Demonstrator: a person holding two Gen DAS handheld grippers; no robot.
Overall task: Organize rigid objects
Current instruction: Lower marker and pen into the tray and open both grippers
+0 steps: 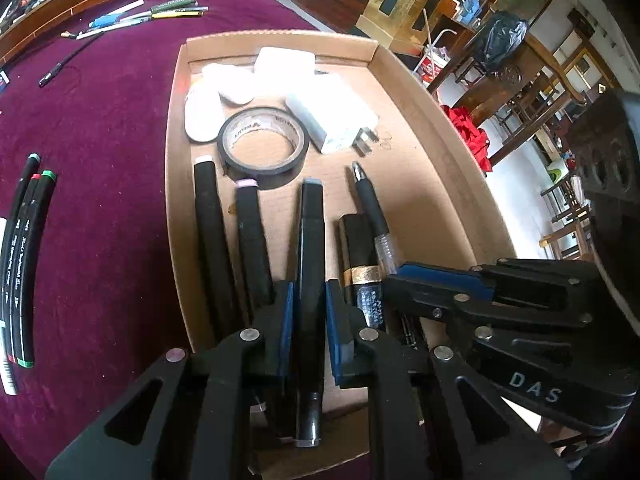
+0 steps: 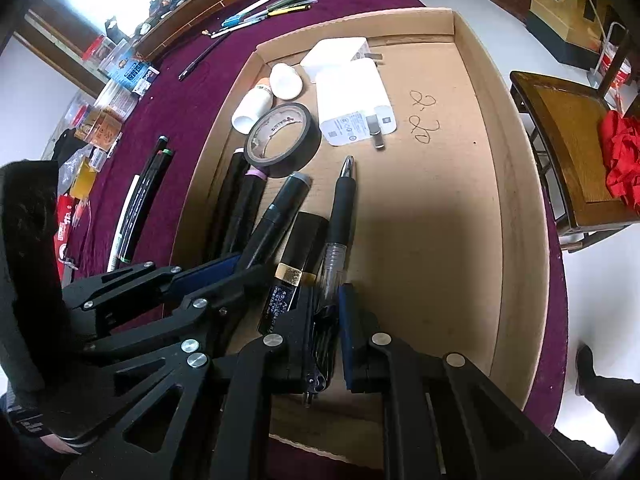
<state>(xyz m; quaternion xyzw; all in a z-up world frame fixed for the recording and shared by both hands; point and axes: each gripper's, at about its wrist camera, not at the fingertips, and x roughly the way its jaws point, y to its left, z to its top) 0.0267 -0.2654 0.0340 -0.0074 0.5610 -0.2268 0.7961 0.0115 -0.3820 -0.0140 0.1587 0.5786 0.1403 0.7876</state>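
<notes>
My left fingers [image 1: 309, 320] grip a black marker [image 1: 310, 248]; my right fingers [image 2: 326, 320] clamp a clear-barrelled pen [image 2: 340, 216]. Both lie in the box [image 1: 432, 148] near its front edge, so I judge I'm laying them into the row. Next, let go and lift straight. A gold-banded tube [image 1: 360, 264] sits tight between them; tape [image 1: 262, 140] and chargers [image 1: 332, 116] lie farther back. More markers [image 1: 24, 240] wait on the surface at left.

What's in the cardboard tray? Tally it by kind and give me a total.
black markers: 3
pen: 1
black gold-banded tube: 1
tape roll: 1
white chargers: 2
white bottle: 1
white oval item: 1
Total: 10
</notes>
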